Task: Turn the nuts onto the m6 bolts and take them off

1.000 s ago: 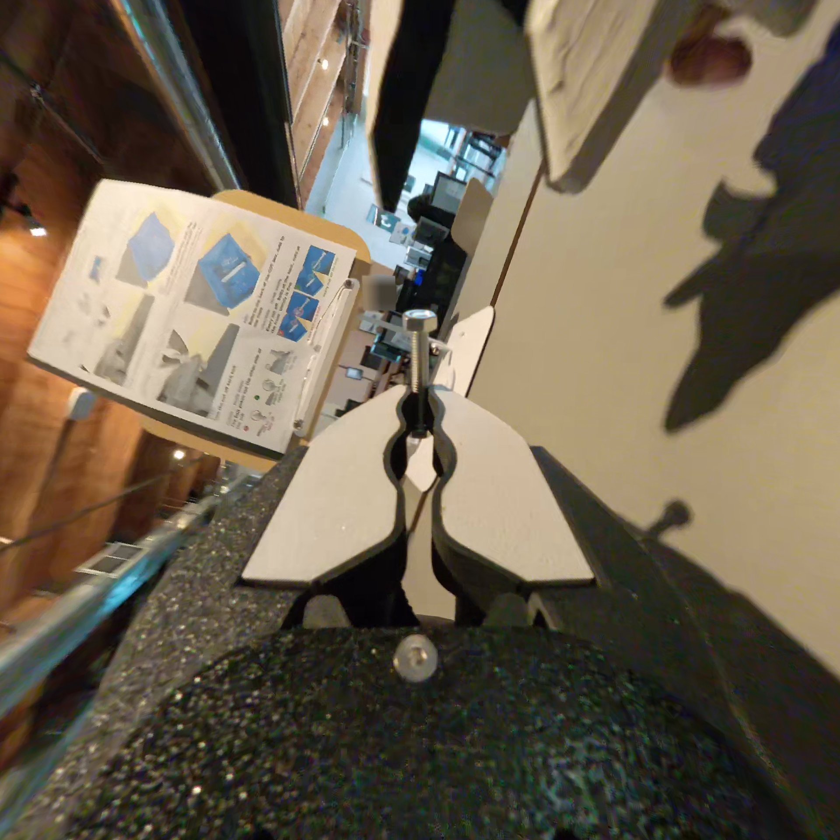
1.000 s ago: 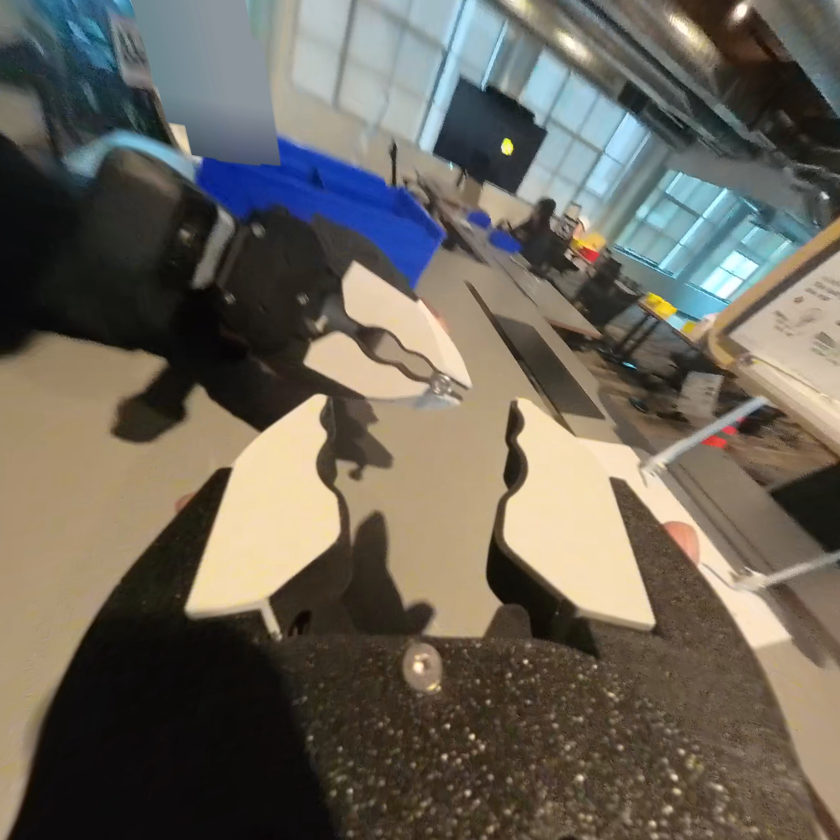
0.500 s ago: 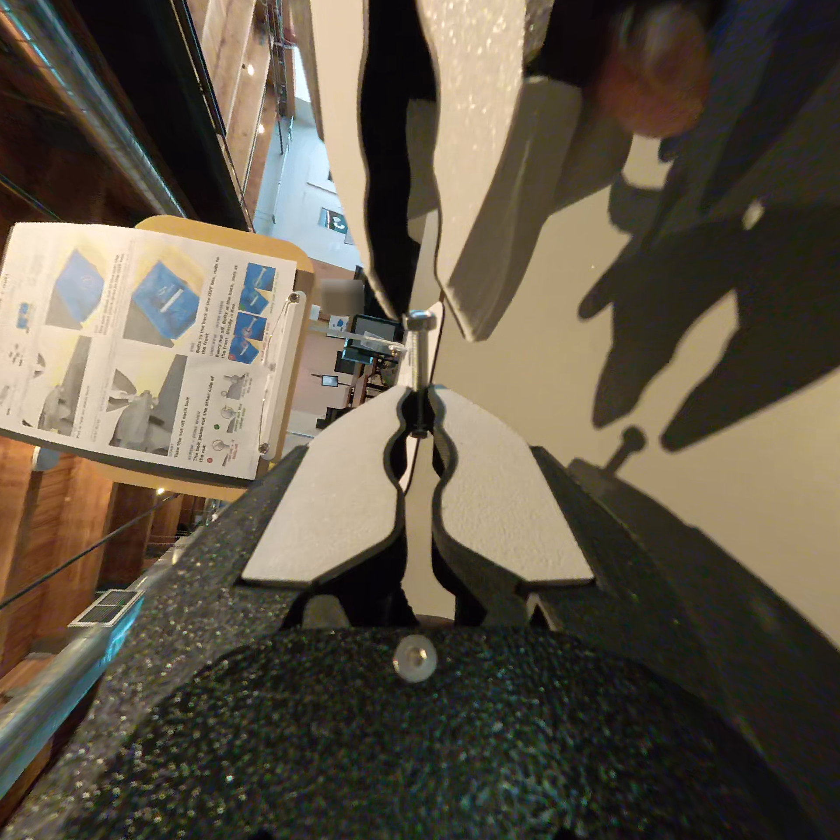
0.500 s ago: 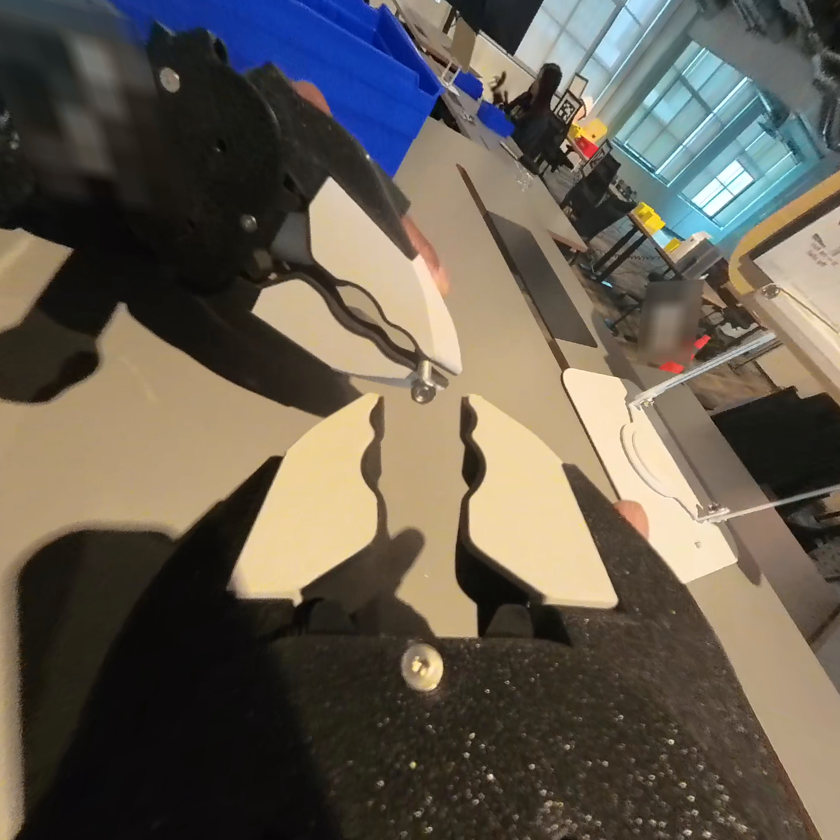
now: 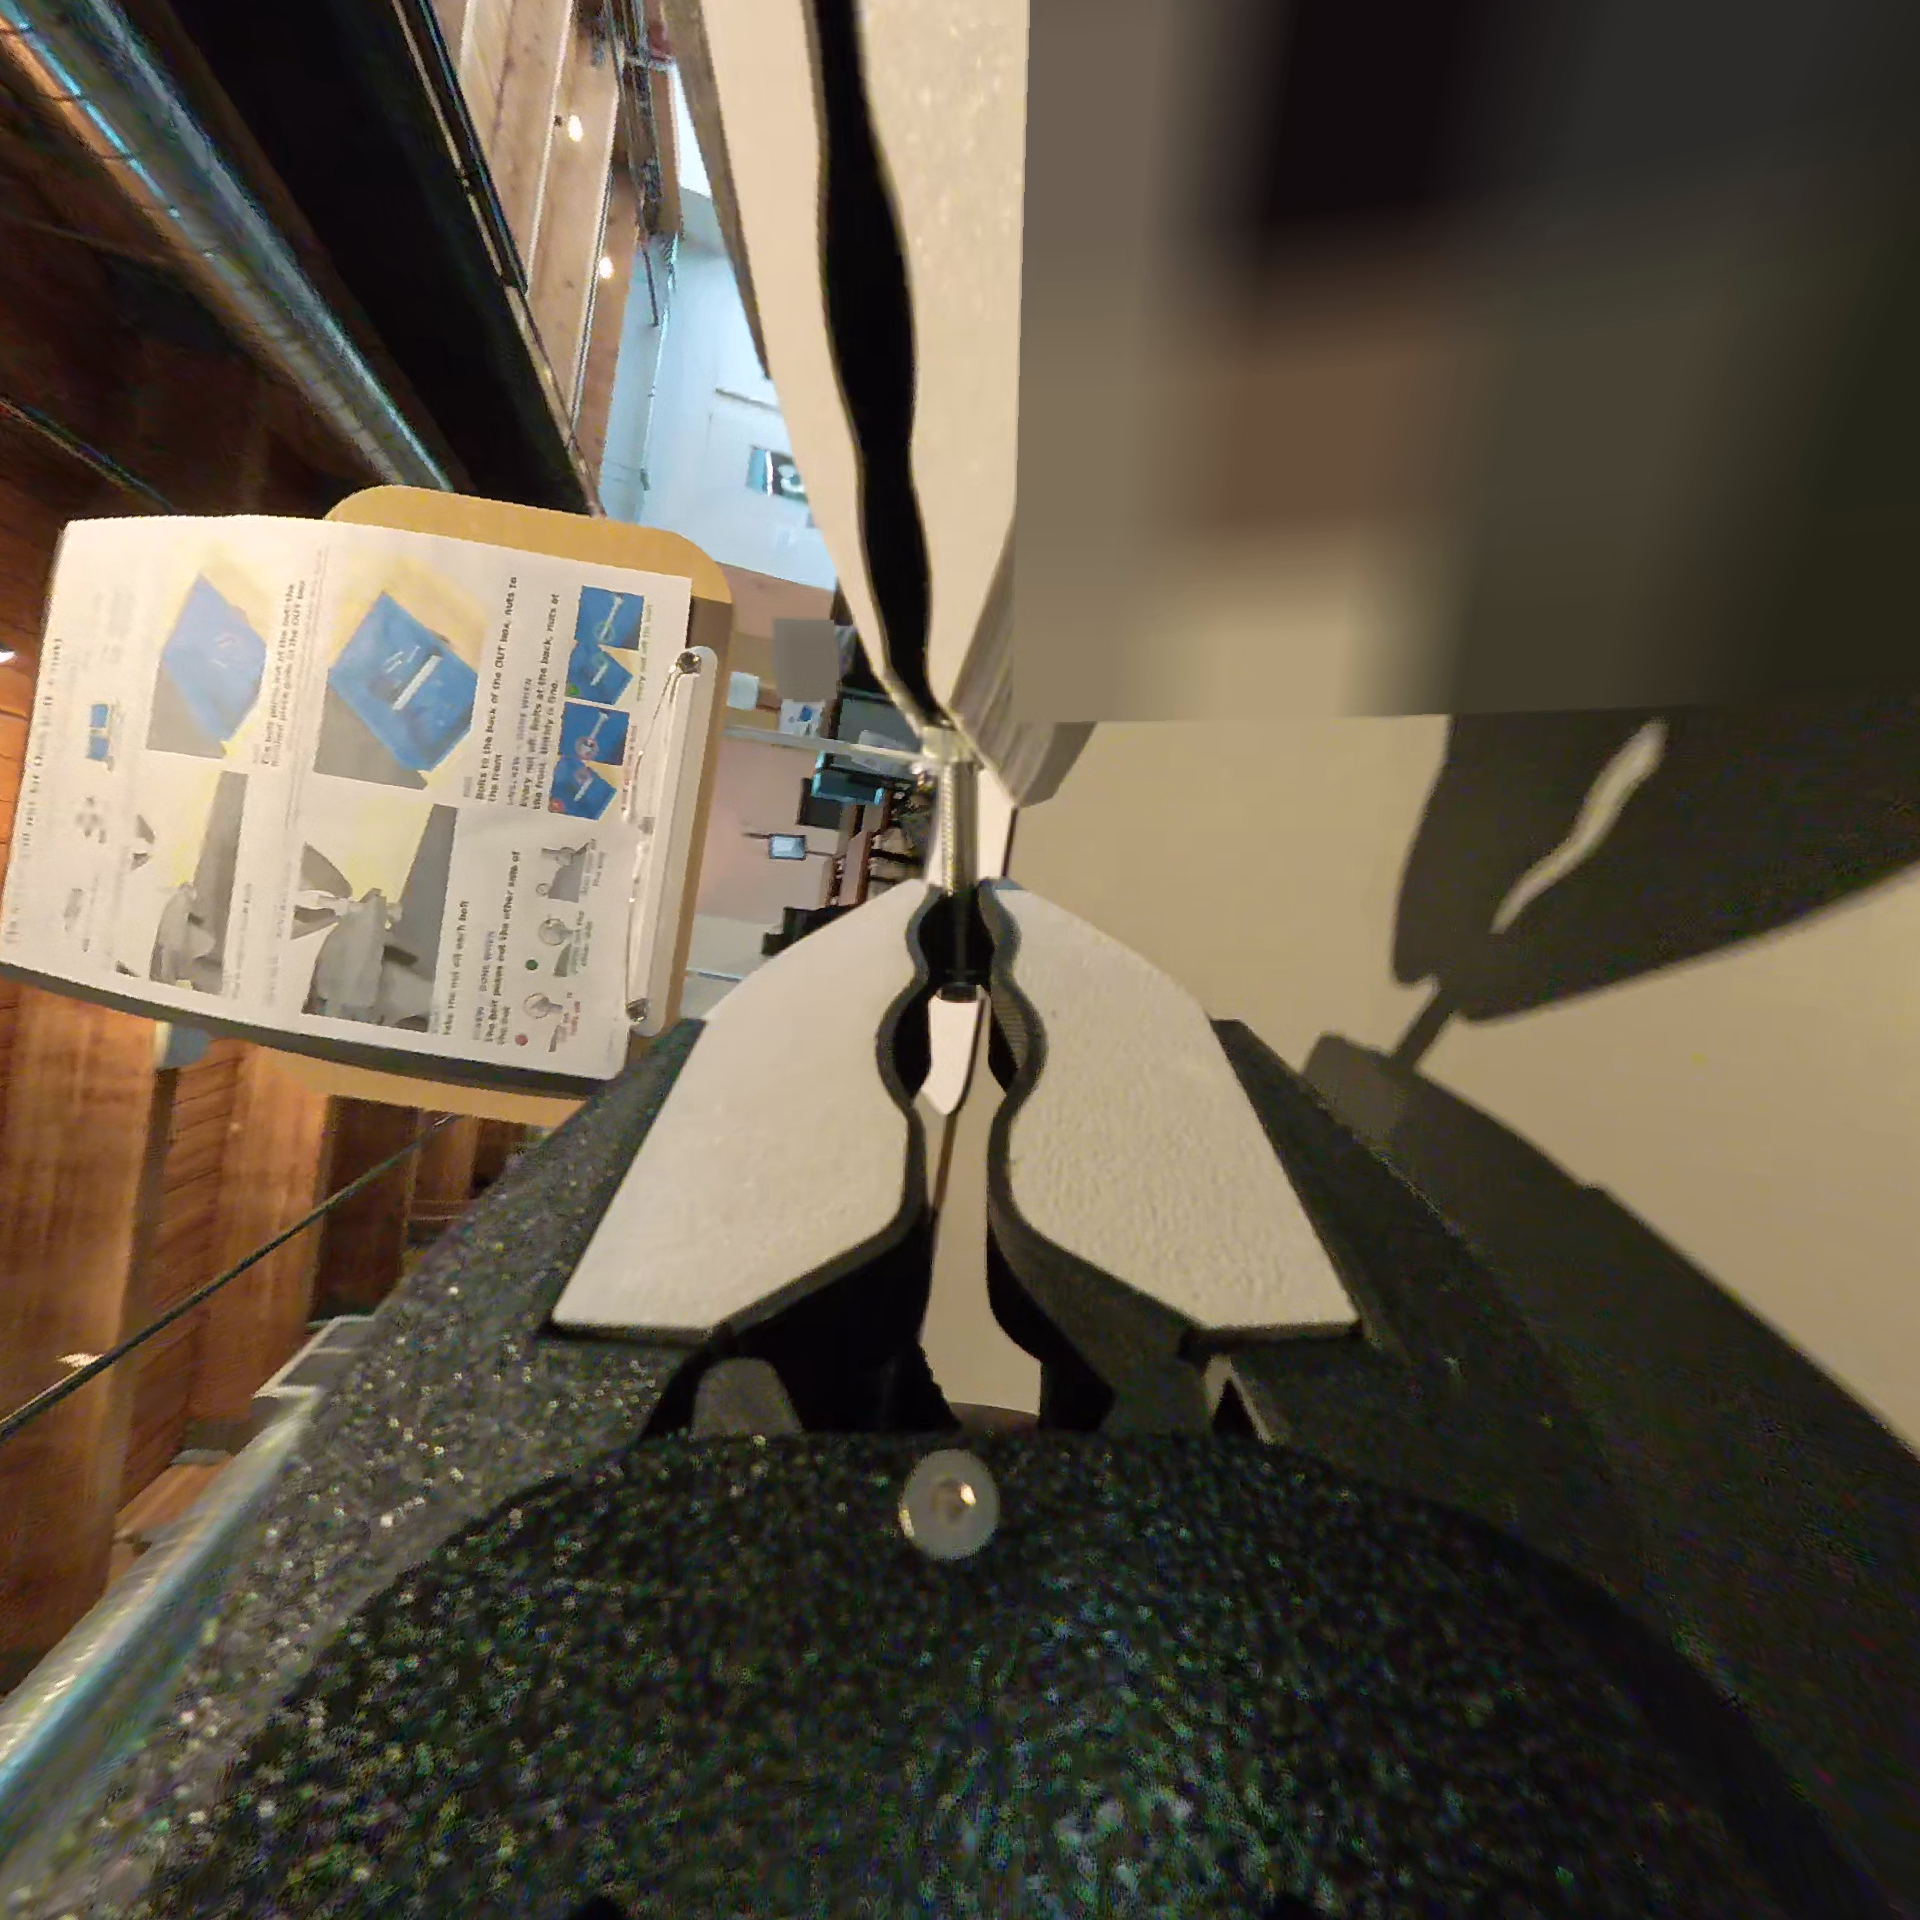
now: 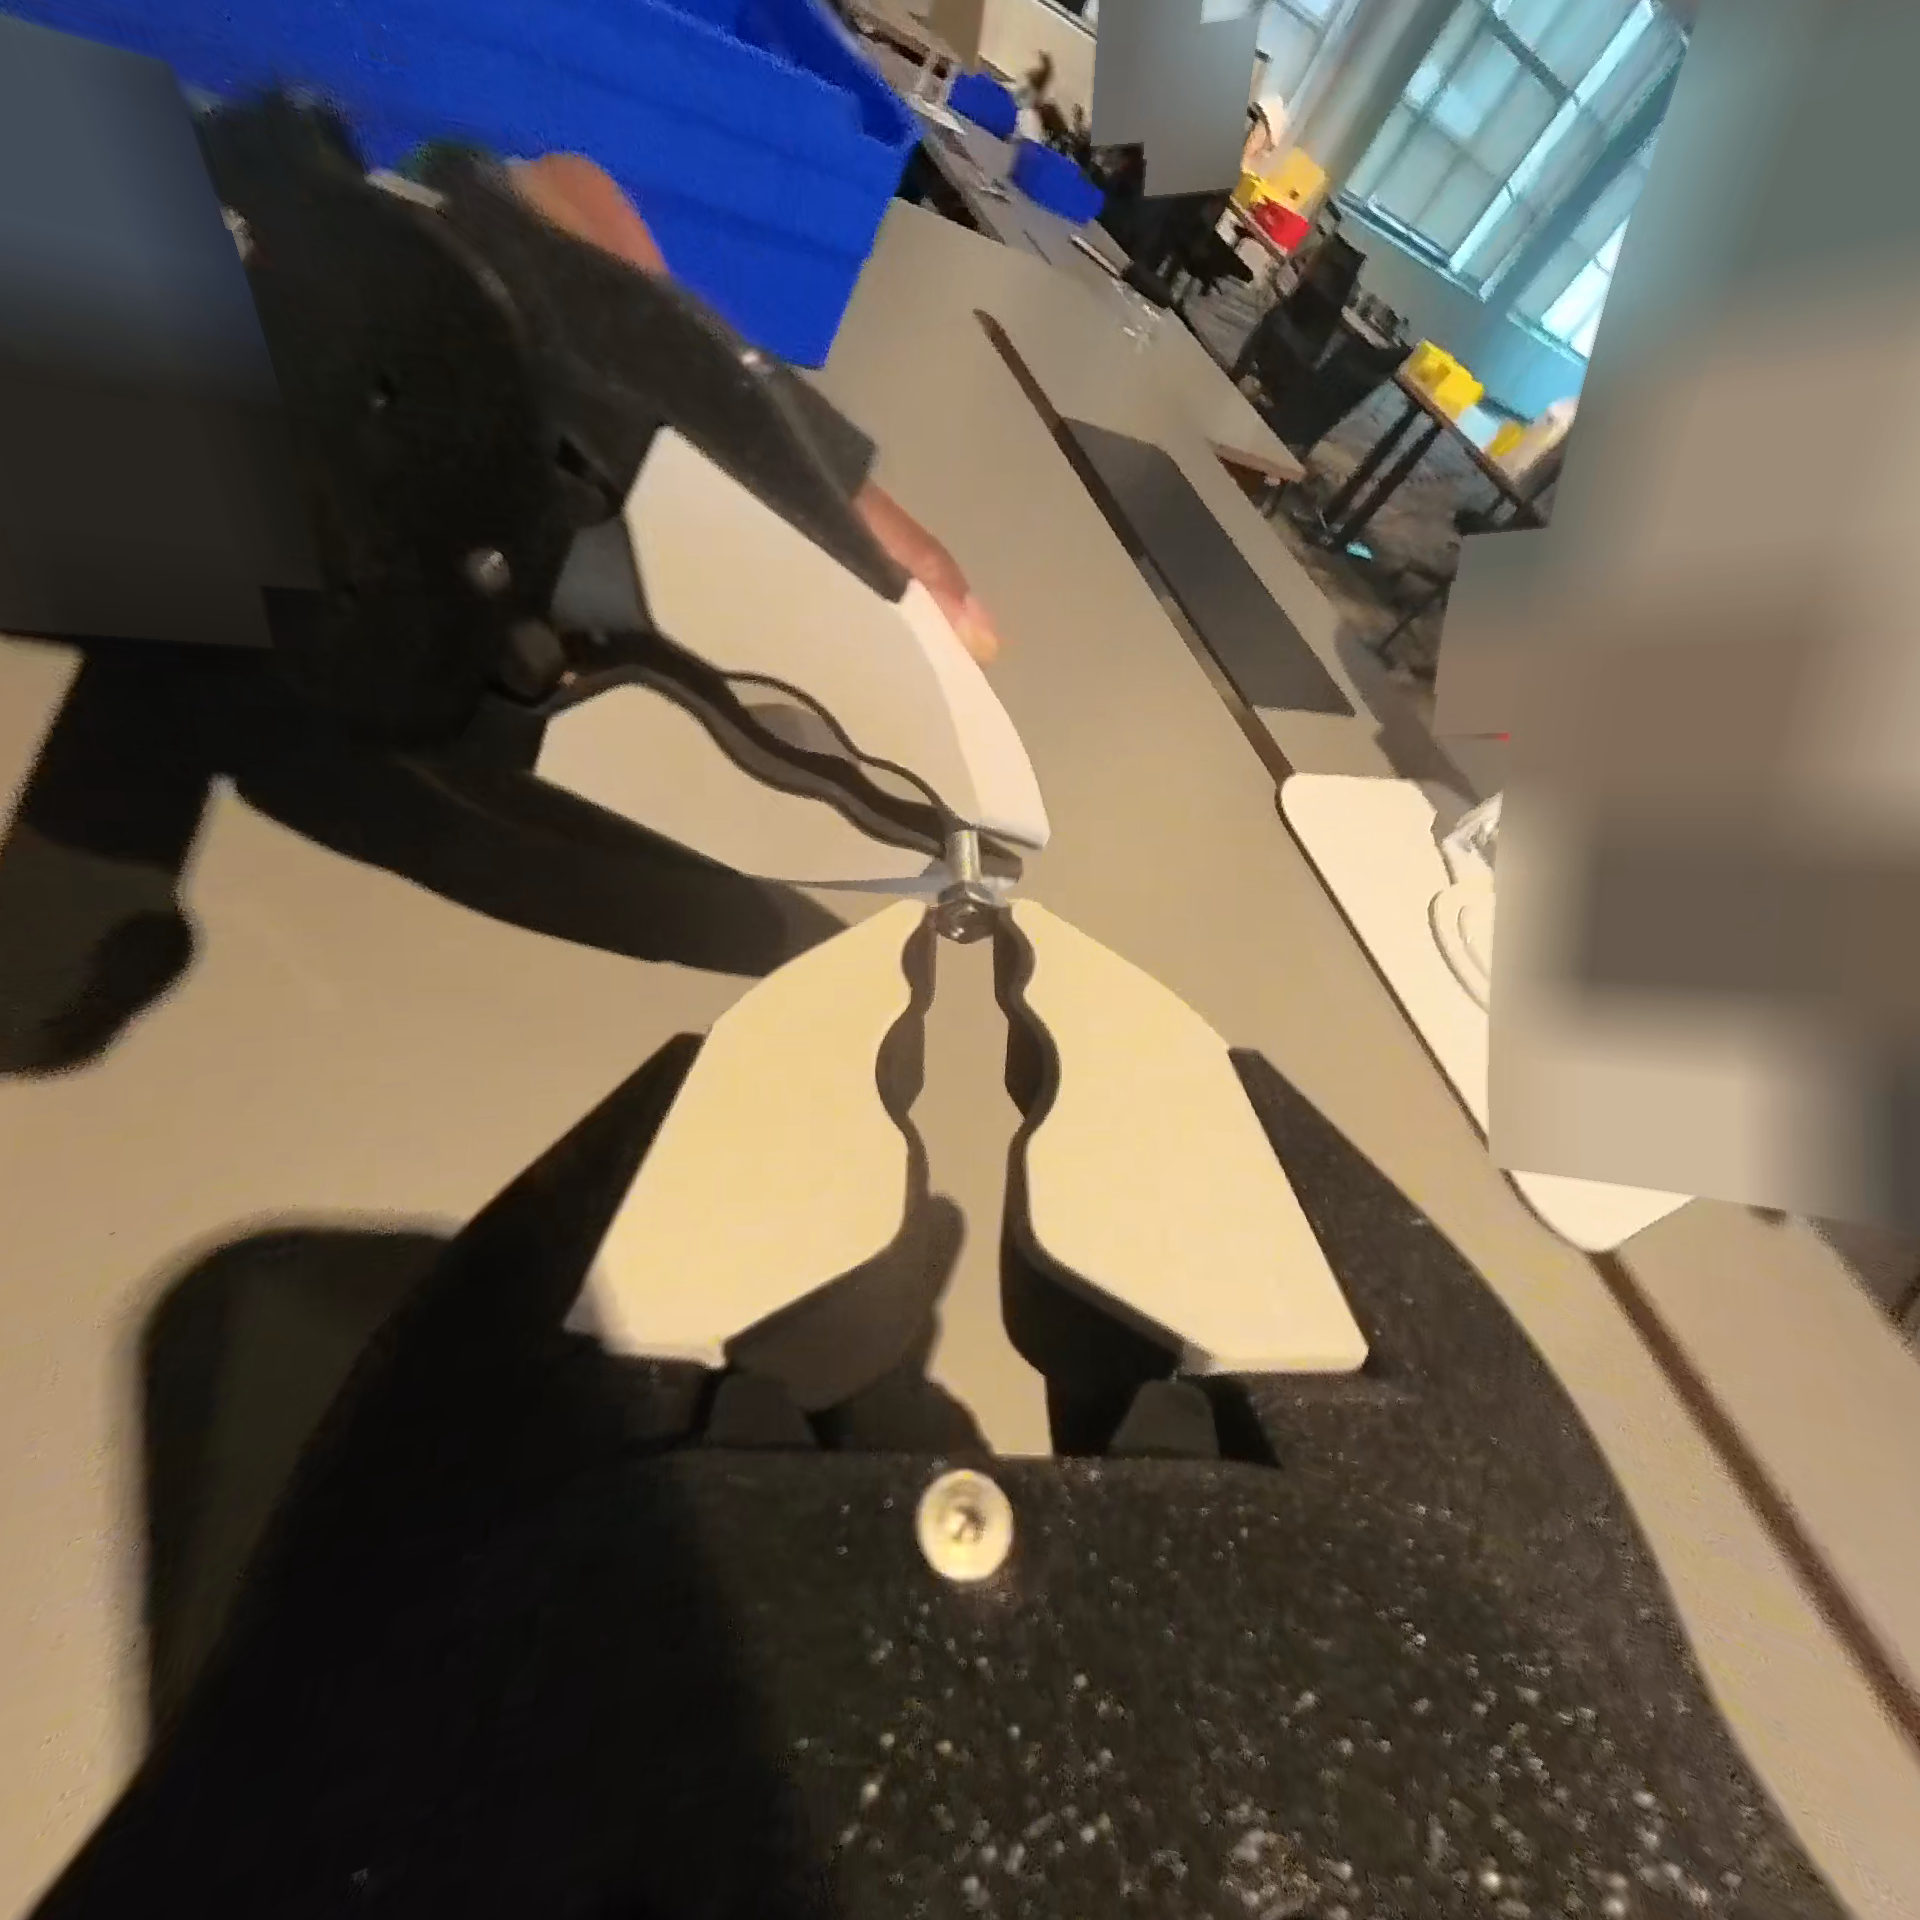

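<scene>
My left gripper [image 5: 954,906] is shut on the threaded shaft of a silver bolt [image 5: 954,821] and holds it in the air above the grey table [image 6: 416,1039]. My right gripper [image 6: 966,920] is shut on the hex end [image 6: 966,923] of the same bolt. I cannot tell whether that hex piece is the head or a nut. In the left wrist view the right gripper [image 5: 935,732] comes down from above onto the bolt's far end. In the right wrist view the left gripper [image 6: 977,831] reaches in from the upper left.
A clipboard with a picture sheet [image 5: 343,769] stands left of the bolt. Blue bins [image 6: 644,135] sit at the table's far end. A black mat [image 6: 1195,551] and a white board [image 6: 1371,883] lie on the right. A hand [image 6: 935,582] holds the left gripper. Both grippers' tips are close together, under 4 cm apart.
My right gripper moved in from open and apart, then closed on the bolt's hex end. My left gripper kept its hold on the shaft.
</scene>
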Demonstrator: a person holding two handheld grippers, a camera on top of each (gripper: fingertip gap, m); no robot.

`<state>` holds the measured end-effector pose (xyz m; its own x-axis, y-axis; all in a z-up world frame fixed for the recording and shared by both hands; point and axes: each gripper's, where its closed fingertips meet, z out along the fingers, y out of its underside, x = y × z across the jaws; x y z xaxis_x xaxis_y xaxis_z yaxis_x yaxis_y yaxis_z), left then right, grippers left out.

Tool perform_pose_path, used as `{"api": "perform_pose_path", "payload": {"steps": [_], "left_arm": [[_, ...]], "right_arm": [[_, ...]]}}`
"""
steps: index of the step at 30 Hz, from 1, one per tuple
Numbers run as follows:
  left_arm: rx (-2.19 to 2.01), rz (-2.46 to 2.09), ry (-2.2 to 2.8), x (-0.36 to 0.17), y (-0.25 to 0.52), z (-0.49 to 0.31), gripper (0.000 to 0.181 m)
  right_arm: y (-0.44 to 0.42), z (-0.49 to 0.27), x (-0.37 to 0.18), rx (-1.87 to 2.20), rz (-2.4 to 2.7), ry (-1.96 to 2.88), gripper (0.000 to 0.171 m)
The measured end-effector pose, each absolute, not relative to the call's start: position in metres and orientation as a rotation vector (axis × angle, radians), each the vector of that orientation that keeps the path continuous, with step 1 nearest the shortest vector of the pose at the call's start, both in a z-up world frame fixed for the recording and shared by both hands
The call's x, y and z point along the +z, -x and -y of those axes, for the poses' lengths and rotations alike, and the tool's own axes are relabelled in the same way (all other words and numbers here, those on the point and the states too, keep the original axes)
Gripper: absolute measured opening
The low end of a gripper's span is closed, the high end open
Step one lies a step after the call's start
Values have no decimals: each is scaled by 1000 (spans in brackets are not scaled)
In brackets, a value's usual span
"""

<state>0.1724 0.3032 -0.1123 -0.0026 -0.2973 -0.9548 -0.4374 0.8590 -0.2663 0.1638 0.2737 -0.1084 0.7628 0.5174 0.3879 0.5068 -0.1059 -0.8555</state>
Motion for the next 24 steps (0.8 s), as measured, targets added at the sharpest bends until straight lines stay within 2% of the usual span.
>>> {"api": "perform_pose_path", "payload": {"steps": [5, 8, 9, 13, 19, 24], "left_arm": [[186, -1582, 561, -108, -172, -305, 5], [159, -1575, 590, -108, -173, -304, 5], [145, -1573, 599, -108, -173, -304, 5], [106, -1591, 621, -111, -170, -306, 5], [81, -1649, 597, -119, -171, -300, 5], [70, -1667, 584, -121, -172, -297, 5]], "right_arm": [[-158, -277, -107, 420, 383, 1840, 11], [-157, -275, -109, 522, 399, 1816, 16], [-159, -274, -109, 499, 436, 1807, 26], [-170, -270, -99, 228, 674, 1702, 32], [-167, -264, -110, -176, 1009, 1614, 27], [-164, -262, -110, -204, 1036, 1601, 24]]}}
